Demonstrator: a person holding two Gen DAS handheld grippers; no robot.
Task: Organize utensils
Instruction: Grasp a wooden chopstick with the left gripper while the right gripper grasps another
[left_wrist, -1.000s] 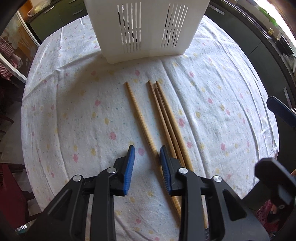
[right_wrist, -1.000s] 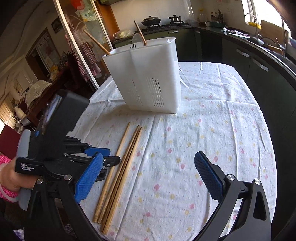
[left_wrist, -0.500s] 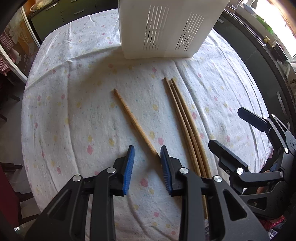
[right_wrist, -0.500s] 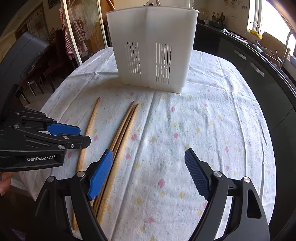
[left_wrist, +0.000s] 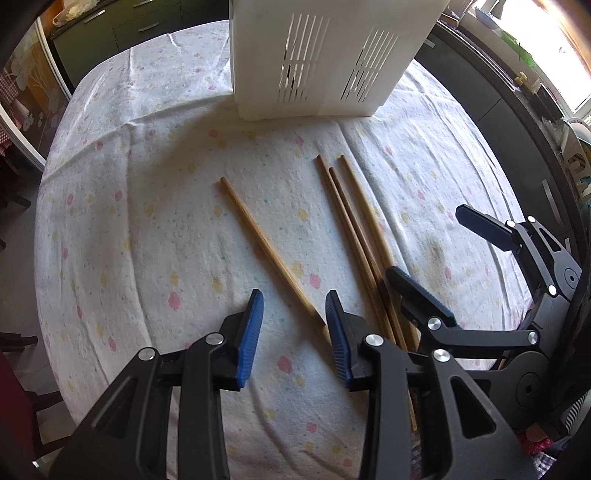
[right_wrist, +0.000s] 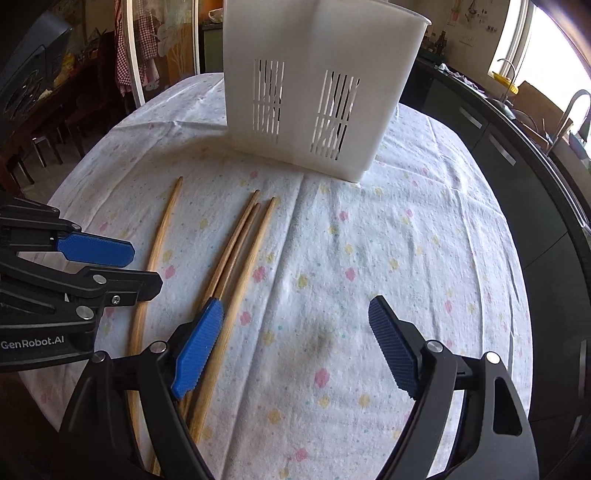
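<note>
While four long wooden sticks lie flat on my table (left_wrist: 110, 229), which wears a white cloth with little flowers, the tidying is far from finished. One stick (left_wrist: 271, 254) lies alone, apart from the others. The other three sticks (left_wrist: 354, 229) lie close together just beside it. The tall white plastic bin with slits (left_wrist: 325, 59) stands upright at the far side, well apart from the stick tips. Something dark shows through its slits, but I cannot tell what it is.

My left tool (left_wrist: 293, 336) is spread a little, and the near end of the lone stick runs in between its blue pads, but nothing is pinched. My right tool (right_wrist: 295, 347) is spread wide and holds nothing. Its left pad hangs over the three sticks.

I think all four sticks must go into the bin.
</note>
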